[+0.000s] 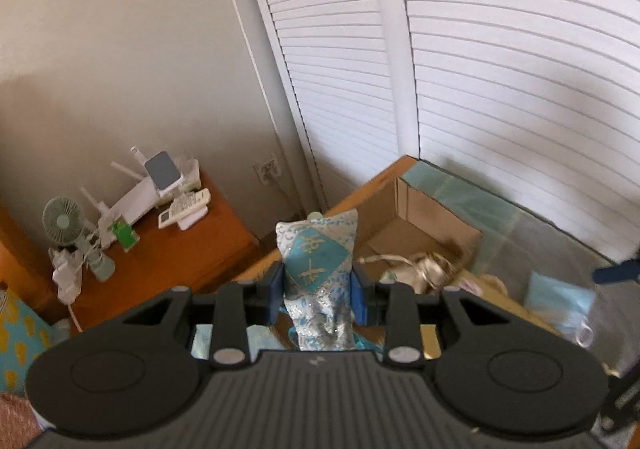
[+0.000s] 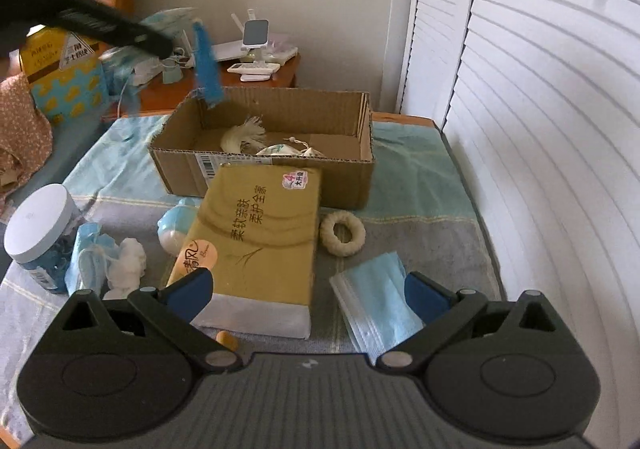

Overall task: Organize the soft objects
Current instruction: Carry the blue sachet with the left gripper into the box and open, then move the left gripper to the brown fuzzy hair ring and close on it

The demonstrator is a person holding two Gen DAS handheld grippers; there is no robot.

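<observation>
Left wrist view: left gripper [image 1: 318,285] clamped on blue pouch [image 1: 318,269], held above box [image 1: 420,225] corner. Right gripper [image 2: 310,293] jaws wide apart, nothing between pads, over tissue pack [image 2: 256,241] and mask [image 2: 376,297]; shutters close on right.

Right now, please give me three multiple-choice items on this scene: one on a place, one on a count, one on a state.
1. Where does the gold tissue pack lie?
A. in front of the cardboard box
B. inside the box
C. on the wooden side table

2. How many woven rings lie on the cloth?
A. three
B. one
C. none

3. How are the jaws of the left gripper?
A. wide open and empty
B. shut on the blue patterned sachet
C. shut on a face mask

Key: 1 A, the pack lies before the box's front wall; 2 B, a single ring beside the pack; 3 B, both pads press the sachet's sides.
</observation>
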